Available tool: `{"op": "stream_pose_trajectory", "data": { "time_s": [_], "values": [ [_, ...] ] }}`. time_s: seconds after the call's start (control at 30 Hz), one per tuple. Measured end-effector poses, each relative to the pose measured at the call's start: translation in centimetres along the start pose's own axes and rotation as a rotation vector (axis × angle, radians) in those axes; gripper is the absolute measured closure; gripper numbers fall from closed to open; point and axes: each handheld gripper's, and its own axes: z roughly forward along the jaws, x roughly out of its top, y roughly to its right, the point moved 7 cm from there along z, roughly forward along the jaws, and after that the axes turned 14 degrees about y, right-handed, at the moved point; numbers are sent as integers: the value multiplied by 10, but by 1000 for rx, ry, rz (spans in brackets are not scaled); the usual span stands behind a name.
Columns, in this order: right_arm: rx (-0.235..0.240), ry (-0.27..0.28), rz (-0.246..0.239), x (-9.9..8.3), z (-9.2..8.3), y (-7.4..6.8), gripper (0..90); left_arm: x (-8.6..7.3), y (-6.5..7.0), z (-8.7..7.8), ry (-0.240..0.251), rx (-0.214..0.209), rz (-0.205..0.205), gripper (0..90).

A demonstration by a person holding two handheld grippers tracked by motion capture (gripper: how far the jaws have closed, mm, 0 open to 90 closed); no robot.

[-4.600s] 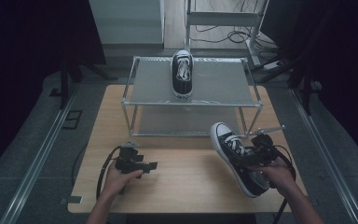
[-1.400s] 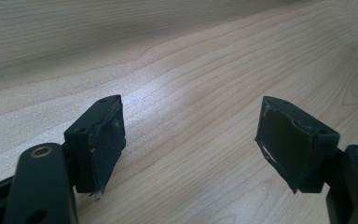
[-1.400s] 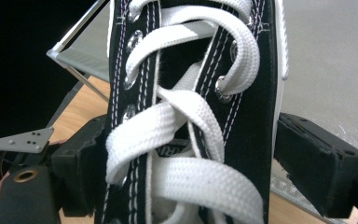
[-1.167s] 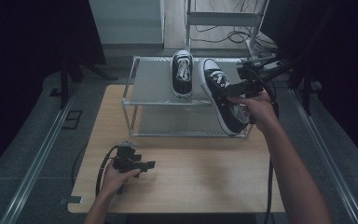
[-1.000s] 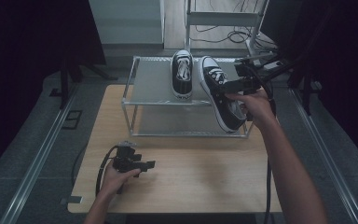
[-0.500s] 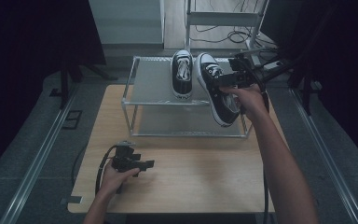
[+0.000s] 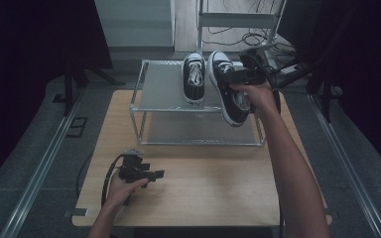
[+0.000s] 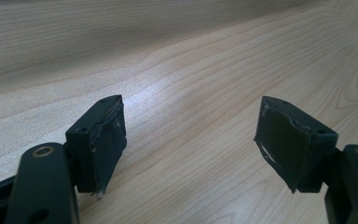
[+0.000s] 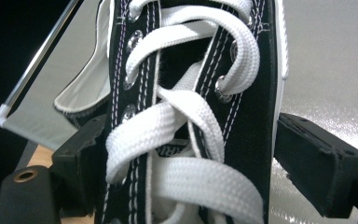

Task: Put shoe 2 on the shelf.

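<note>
A black sneaker with white laces [image 7: 194, 79] lies on the top shelf of a metal wire rack [image 7: 161, 87]. A second matching sneaker [image 7: 229, 96] hangs over the shelf's right part, just right of the first, its toe pointing toward the near edge. My right gripper [image 7: 234, 78] is shut on it across the laced middle; in the right gripper view the jaws flank the sneaker [image 9: 191, 93] on both sides. My left gripper [image 7: 158, 174] rests on the wooden table [image 7: 213, 183], and its jaws [image 8: 191, 140] stand open with nothing between them.
The rack has a lower shelf [image 7: 198, 131] with nothing on it. Cables and a metal frame [image 7: 238, 20] lie beyond the rack. Dark rails run along the floor on both sides of the table.
My right gripper has lifted the second sneaker from the table's front right to the rack top and moved it left, closer to the first sneaker. The left gripper has stayed put.
</note>
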Motion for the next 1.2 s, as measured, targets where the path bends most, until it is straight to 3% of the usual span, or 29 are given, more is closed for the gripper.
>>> {"op": "stream_pose_trajectory", "data": {
  "time_s": [0.67,1.2],
  "values": [
    [-66,-1,25,26,23,-7,144,3,-4,-6,23,3,-15,254],
    [-140,-15,89,35,45,1,144,4,-7,-8,31,-1,-15,254]
  ]
}}
